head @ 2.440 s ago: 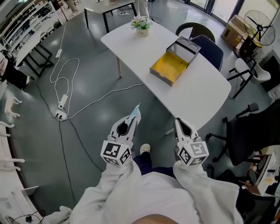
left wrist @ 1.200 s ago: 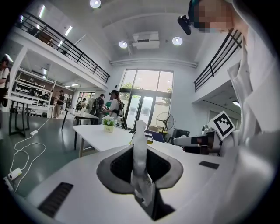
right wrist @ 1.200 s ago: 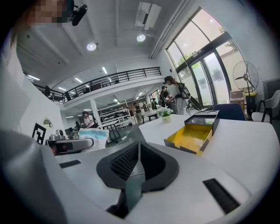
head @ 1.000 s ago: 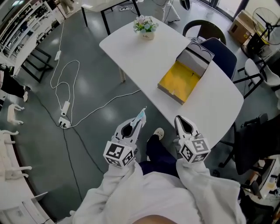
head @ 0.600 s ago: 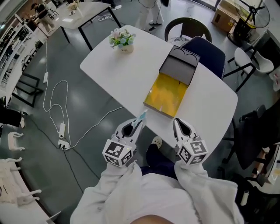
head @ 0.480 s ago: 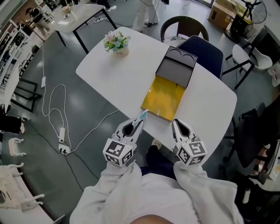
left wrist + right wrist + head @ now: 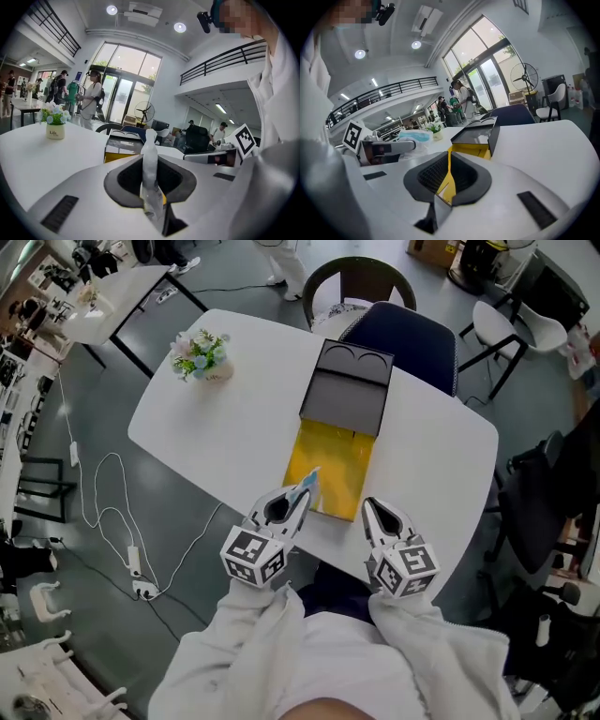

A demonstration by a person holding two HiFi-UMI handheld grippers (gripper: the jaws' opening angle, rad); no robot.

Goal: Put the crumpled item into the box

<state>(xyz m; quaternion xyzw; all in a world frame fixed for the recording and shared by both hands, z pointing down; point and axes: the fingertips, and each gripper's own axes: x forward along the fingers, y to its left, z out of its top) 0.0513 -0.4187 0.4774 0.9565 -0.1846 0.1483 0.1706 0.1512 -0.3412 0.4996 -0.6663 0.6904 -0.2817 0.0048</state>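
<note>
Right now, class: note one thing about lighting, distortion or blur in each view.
Head view: evenly lit and sharp, but the wide lens bows the table edges. Left gripper view: fisheye with black corners; the ceiling spotlights flare, and the crumpled item close to the lens looks soft. Right gripper view: same black corners; the glazing is washed out, the box stays readable.

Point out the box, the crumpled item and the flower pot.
box (image 7: 330,460), head view, on its yellow inside floor.
crumpled item (image 7: 150,159), left gripper view, on its pale middle.
flower pot (image 7: 218,372), head view, on the pot's white side.
</note>
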